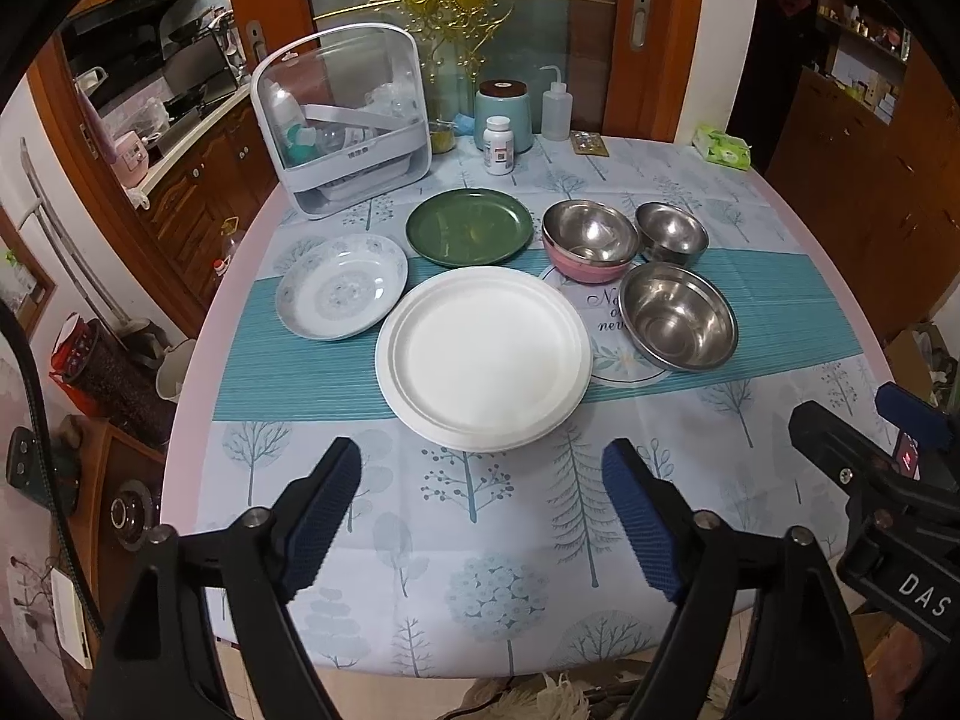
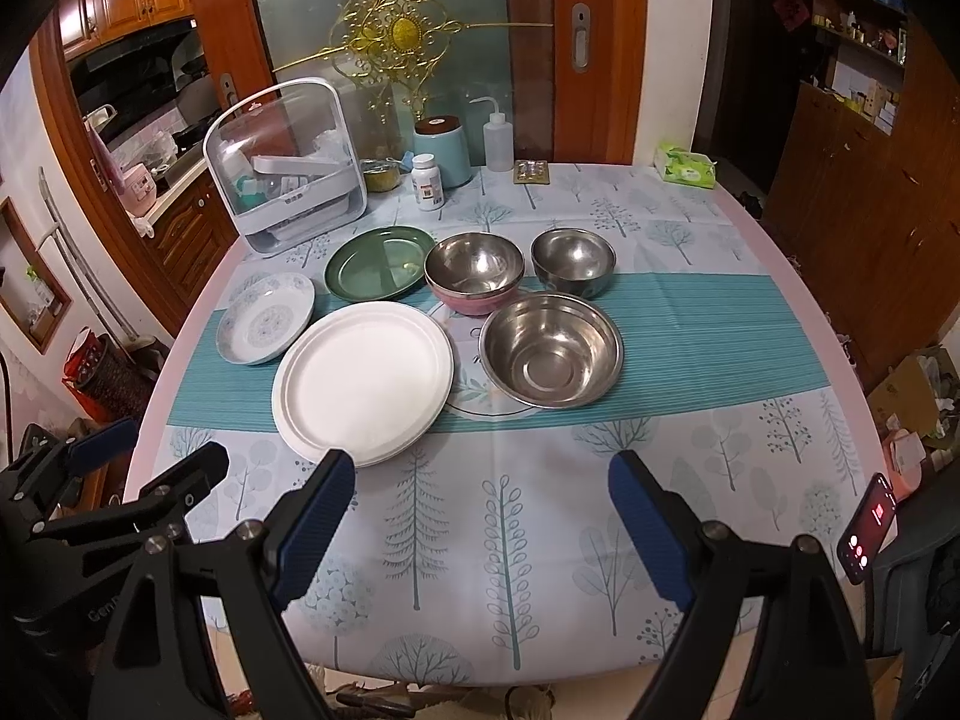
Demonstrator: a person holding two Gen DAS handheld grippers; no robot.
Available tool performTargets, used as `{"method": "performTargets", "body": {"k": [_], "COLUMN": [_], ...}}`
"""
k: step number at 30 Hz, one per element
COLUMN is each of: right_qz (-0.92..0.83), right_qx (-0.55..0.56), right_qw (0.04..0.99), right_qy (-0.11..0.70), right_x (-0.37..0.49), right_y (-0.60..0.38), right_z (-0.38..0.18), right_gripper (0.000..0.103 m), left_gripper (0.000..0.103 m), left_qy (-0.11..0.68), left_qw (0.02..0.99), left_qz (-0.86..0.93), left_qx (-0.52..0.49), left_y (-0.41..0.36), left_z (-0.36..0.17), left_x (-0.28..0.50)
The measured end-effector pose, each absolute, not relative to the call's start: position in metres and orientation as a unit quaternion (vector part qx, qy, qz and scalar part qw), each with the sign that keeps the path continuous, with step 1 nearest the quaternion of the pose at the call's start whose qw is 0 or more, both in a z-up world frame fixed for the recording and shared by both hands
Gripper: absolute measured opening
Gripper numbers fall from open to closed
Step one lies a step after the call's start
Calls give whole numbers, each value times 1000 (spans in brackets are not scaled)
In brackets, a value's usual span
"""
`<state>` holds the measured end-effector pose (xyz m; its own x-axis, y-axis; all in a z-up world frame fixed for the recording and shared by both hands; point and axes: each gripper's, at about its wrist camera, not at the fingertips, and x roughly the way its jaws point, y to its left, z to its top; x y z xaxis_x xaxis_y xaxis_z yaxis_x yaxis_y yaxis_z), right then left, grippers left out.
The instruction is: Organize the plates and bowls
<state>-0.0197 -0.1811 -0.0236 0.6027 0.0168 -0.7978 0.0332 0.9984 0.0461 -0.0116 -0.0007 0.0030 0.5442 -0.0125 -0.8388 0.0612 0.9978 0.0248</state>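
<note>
A stack of white plates (image 1: 483,354) (image 2: 363,381) lies in the middle of the table. A patterned plate (image 1: 342,294) (image 2: 267,318) lies to its left and a green plate (image 1: 469,227) (image 2: 379,262) behind it. A pink-sided steel bowl (image 1: 589,240) (image 2: 474,273), a small steel bowl (image 1: 672,233) (image 2: 573,261) and a large steel bowl (image 1: 678,315) (image 2: 552,348) stand to the right. My left gripper (image 1: 483,516) is open and empty above the near tablecloth. My right gripper (image 2: 480,528) is open and empty too, to the right of the left one.
A clear-lidded dish box (image 1: 345,120) (image 2: 288,171) stands at the back left. A blue canister (image 1: 503,114), a pill bottle (image 1: 499,145), a squeeze bottle (image 1: 555,105) and a tissue pack (image 1: 723,147) line the back edge. A phone (image 2: 867,528) is at the right.
</note>
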Motion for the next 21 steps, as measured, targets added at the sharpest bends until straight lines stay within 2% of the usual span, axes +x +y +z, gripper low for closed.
{"method": "performTargets", "body": {"k": [2,4,11,14,21], "right_qz": [-4,-4,-5,-6,-9], "right_qx": [28,27,28,27,26], "right_qw": [895,895,895,895,897], "right_qy": [446,445,444,444,442], "right_x": [-20,-20,-21,-19,-18], "right_y": [-182,-182,-184,-185,-186], "right_z": [-24,-23,-22,-21,-20], "right_gripper": [88,88,88,88,88], "left_gripper": [84,90,91,99,102], "left_qy": [476,475,476,475,472], "left_qw": [879,879,879,879,881], "left_qz": [-20,-20,-19,-19,-20], "left_qx": [24,22,18,17,17], "left_y": [1,2,5,5,5], "left_z": [3,3,2,2,3], "left_x": [-12,-12,-11,-11,-10]}}
